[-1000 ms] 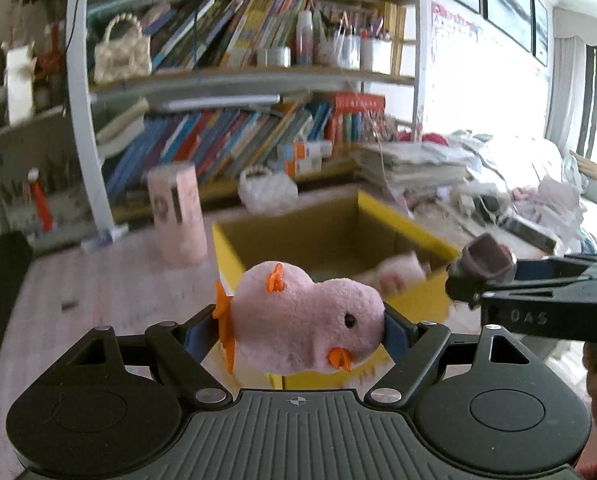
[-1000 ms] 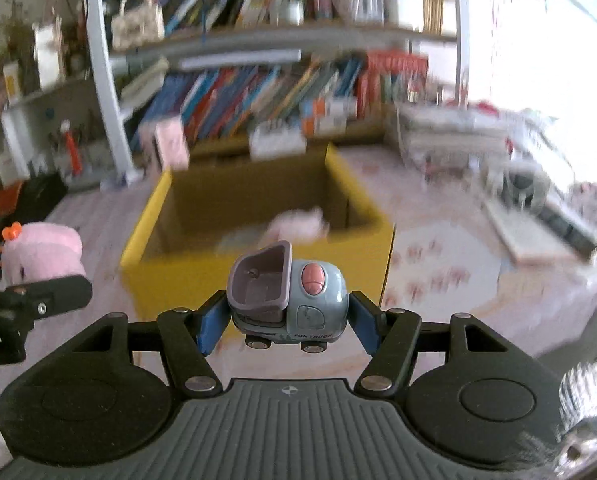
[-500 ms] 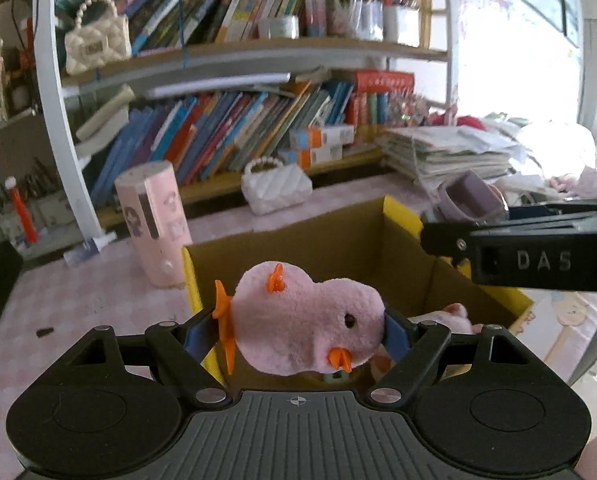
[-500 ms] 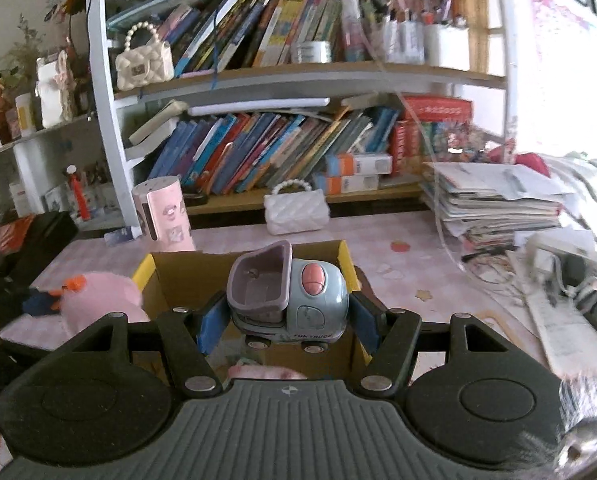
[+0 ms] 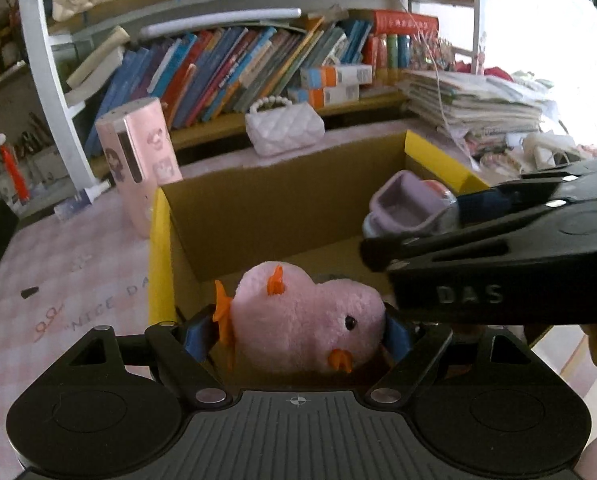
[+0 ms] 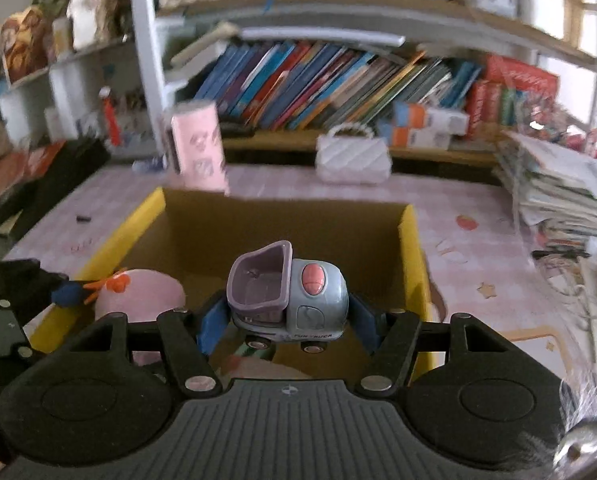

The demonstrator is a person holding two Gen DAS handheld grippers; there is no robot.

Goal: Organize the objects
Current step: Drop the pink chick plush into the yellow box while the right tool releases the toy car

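You brought both grippers over the yellow box (image 6: 412,240): the left gripper (image 5: 298,332), fingers beginning to spread around the pink plush chick (image 5: 302,320), and at its 2 o'clock the right gripper (image 6: 284,320) pinching the toy truck (image 6: 286,292), so both drops looked imminent.

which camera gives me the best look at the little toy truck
The right wrist view. The toy truck sits centred between the right gripper's blue pads, showing its cab, purple bed and wheels. In the left wrist view, only its purple bed and part of its body show; the rest hides behind the right gripper.
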